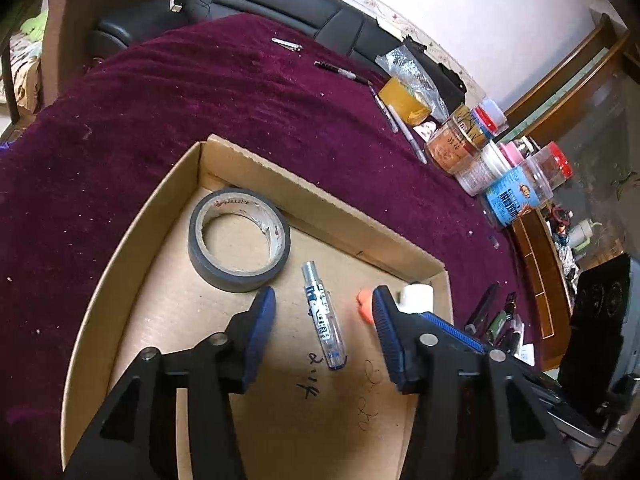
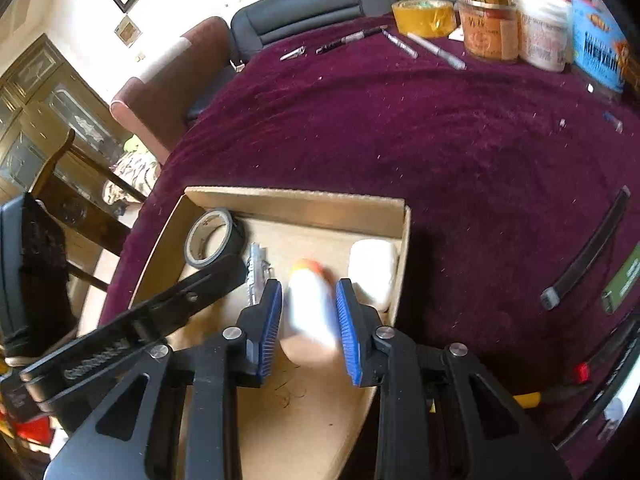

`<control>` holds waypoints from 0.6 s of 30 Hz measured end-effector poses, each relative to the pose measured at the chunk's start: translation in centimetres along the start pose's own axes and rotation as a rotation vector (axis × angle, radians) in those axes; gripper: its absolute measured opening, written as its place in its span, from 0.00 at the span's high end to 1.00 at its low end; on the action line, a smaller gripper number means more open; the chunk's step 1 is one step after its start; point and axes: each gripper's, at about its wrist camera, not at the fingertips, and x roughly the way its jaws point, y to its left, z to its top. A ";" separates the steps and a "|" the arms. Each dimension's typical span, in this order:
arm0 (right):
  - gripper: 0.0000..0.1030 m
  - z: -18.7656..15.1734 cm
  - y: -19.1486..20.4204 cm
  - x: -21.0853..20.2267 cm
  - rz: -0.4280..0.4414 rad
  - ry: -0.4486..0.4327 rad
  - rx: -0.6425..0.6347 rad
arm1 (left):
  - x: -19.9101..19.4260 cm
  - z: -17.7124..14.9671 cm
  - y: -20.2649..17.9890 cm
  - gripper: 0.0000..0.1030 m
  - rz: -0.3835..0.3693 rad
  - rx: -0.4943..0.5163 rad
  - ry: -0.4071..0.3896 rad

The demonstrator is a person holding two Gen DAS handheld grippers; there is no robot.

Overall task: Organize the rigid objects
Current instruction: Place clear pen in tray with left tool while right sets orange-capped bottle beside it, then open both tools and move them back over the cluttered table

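A shallow cardboard tray (image 1: 320,200) (image 2: 296,200) lies on the maroon cloth. In it are a grey tape roll (image 1: 239,240) (image 2: 214,236), a clear pen-like tube (image 1: 322,314) (image 2: 256,276), a white block (image 1: 418,298) (image 2: 374,274) and a white bottle with an orange cap (image 2: 310,308), whose cap shows in the left wrist view (image 1: 365,305). My left gripper (image 1: 324,300) is open over the tube. My right gripper (image 2: 308,290) has its jaws around the blurred bottle; contact is unclear.
Jars and tubs (image 1: 492,168) (image 2: 520,28), a yellow tape roll (image 2: 424,16) and pens (image 2: 420,44) lie at the far edge. A black strip (image 2: 584,256) and a green item (image 2: 624,276) lie right of the tray. My left gripper's finger (image 2: 160,300) crosses the right wrist view.
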 end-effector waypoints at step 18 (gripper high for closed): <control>0.39 -6.8 -5.2 -15.6 -0.145 -0.335 -0.068 | -10.3 -8.9 -10.5 0.34 0.147 0.288 -0.210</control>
